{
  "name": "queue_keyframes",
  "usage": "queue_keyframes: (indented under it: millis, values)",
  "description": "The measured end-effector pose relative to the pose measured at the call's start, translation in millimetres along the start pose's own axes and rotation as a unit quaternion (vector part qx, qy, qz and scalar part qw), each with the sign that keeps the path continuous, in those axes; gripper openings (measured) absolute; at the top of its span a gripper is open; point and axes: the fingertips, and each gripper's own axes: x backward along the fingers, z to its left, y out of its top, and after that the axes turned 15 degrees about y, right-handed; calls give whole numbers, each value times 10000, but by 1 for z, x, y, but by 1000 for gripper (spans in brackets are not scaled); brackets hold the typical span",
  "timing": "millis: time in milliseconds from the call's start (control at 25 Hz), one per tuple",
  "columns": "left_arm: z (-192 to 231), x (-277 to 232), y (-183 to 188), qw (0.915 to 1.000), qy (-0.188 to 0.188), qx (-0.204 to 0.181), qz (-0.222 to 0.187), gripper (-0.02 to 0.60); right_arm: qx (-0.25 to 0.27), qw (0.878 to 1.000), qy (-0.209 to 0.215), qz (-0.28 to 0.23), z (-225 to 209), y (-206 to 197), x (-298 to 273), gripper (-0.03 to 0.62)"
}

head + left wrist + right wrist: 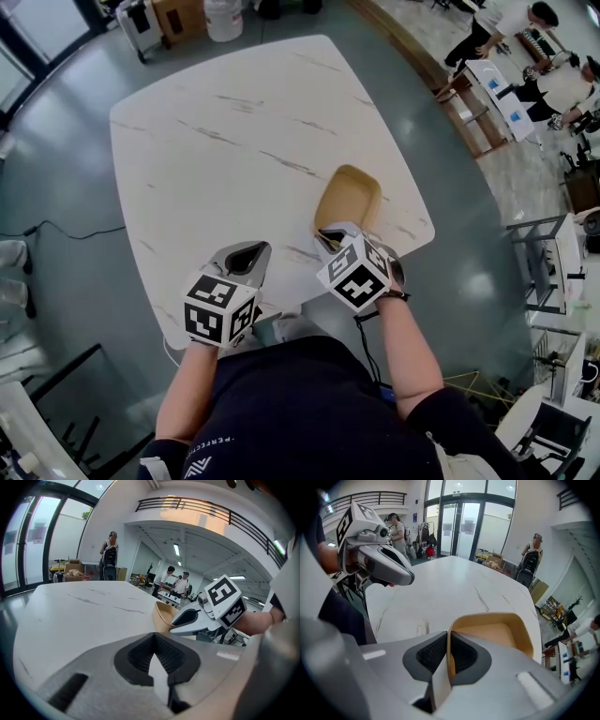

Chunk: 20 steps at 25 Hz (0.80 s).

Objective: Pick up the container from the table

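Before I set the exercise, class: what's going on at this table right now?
A person holds a gripper in each hand over a white table. The right gripper is clamped on the near wall of a tan container, which still seems to rest on the table near its edge. The left gripper hangs beside it, shut and empty.

Shallow tan open-topped container (349, 199), upright near the white table's (234, 169) right edge.
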Motion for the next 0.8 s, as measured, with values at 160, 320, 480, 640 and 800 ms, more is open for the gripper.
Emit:
queue_keyframes:
  millis: [160, 320, 480, 640, 800]
  values:
    - [7, 14, -3, 10000, 22, -25, -78, -5, -74, 9997, -76, -213, 11, 12, 4, 23]
    - [16, 29, -3, 9998, 64, 12, -200, -5, -120, 9989, -142, -436, 25, 29, 10, 25]
    - [31, 44, -2, 9992, 149, 41, -368, -5, -228, 9966, -104, -791, 44, 50, 13, 25]
    - [45, 61, -5, 9983, 277, 42, -510, -5, -455, 9921, 10, -1171, 65, 67, 16, 25]
    - [60, 80, -6, 9969, 421, 70, -664, -5, -566, 9860, 70, -1569, 84, 87, 20, 25]
